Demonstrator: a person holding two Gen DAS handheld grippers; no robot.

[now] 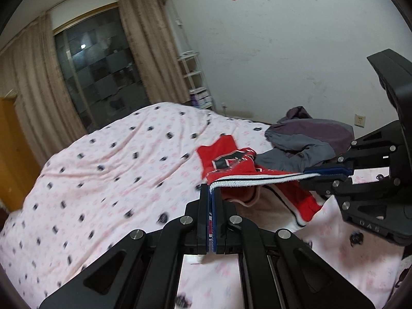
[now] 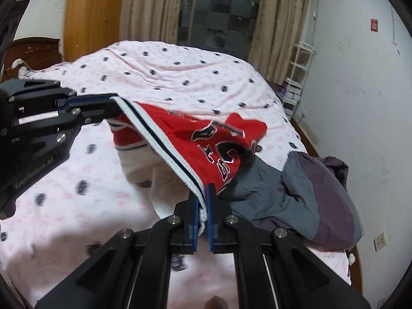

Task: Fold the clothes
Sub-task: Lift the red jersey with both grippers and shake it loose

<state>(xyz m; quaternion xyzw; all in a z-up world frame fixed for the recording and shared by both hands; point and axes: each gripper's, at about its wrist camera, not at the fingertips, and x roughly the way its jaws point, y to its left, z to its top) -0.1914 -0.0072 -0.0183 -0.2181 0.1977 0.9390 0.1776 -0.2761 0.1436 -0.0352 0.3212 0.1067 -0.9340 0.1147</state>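
Note:
A red garment [image 1: 226, 162] with black lettering and a white-and-black striped band [image 1: 255, 180] hangs stretched above the bed. My left gripper [image 1: 210, 189] is shut on one end of that band. My right gripper [image 1: 306, 173] is shut on the other end. In the right wrist view the red garment [image 2: 219, 141] drapes from the band [image 2: 164, 144], with my right gripper [image 2: 204, 193] shut on the near end and my left gripper [image 2: 114, 99] shut on the far end. The garment's lower part trails onto the bed.
The bed [image 1: 103, 170] carries a pink patterned sheet. A grey and purple jacket [image 2: 309, 190] lies heaped beside the red garment, near the wall. A white shelf rack [image 2: 296, 77], curtains, a window and a wooden wardrobe [image 2: 90, 18] stand beyond the bed.

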